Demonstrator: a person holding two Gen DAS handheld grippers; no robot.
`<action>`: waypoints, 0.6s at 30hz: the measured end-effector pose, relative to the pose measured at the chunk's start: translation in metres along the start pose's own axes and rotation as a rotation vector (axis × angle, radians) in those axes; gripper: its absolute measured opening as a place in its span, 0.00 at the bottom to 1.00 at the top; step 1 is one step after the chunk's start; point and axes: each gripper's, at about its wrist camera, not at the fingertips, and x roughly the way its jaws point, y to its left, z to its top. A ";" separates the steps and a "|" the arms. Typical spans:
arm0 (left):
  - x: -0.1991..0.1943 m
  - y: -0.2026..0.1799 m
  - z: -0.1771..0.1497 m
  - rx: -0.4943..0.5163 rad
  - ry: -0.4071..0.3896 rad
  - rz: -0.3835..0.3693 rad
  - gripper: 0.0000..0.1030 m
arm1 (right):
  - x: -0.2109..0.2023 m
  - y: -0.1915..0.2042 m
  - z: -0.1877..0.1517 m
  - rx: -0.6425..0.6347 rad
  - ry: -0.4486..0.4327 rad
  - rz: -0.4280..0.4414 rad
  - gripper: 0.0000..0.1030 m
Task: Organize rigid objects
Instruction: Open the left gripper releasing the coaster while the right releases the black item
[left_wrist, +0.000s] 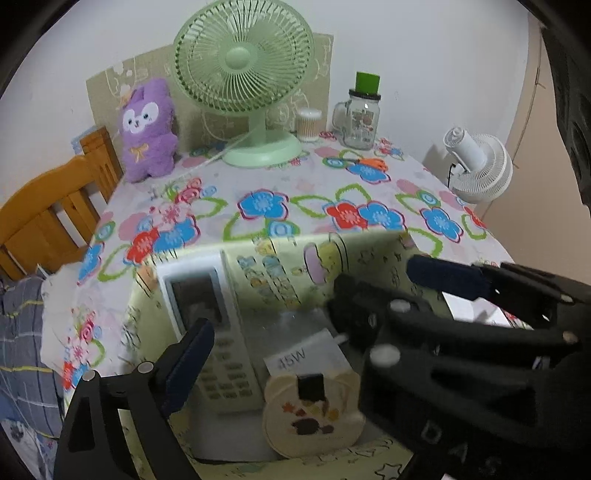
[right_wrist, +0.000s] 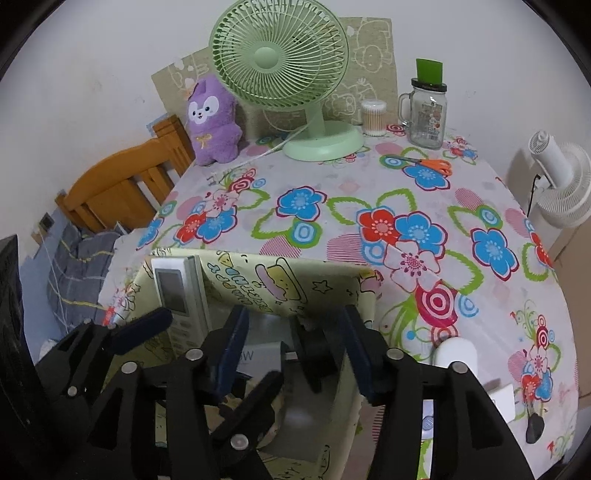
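A soft-sided fabric storage box (left_wrist: 280, 258), pale yellow with cartoon prints, is seen at the near edge of the surface (left_wrist: 295, 192), which is covered by a cloth of bold red and blue flowers. Inside the box, at about 9 o'clock, a long white remote control (left_wrist: 214, 332) with a grey screen and rows of small buttons is leaned against the left wall. Beside it a white charger block (left_wrist: 310, 358) marked "45W" is laid, and at 6 o'clock a cream, bear-shaped flat case (left_wrist: 314, 413) with coloured stickers is found.

The left tongs (left_wrist: 295, 325) are held wide apart over the box, nothing being pressed by their dark blue pads. The right tongs (right_wrist: 291, 354) are seen apart as well; a black object (right_wrist: 314, 347) lies between them, possibly just released, though contact cannot be judged.

Only in the right wrist view are a smooth white rounded object (right_wrist: 456, 352) and a black piece (right_wrist: 535, 428) shown on the cloth at 4 o'clock, outside the box. The bear case is shown clearly only by the left wrist view.
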 end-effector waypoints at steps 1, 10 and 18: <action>-0.001 0.001 0.003 -0.001 -0.004 0.002 0.93 | -0.001 0.001 0.001 -0.002 -0.003 0.000 0.59; 0.001 0.006 0.016 -0.010 -0.020 0.001 0.93 | -0.013 0.003 0.010 -0.017 -0.050 -0.053 0.65; 0.012 0.007 0.025 -0.002 -0.007 0.009 0.97 | -0.012 -0.004 0.013 -0.012 -0.063 -0.100 0.65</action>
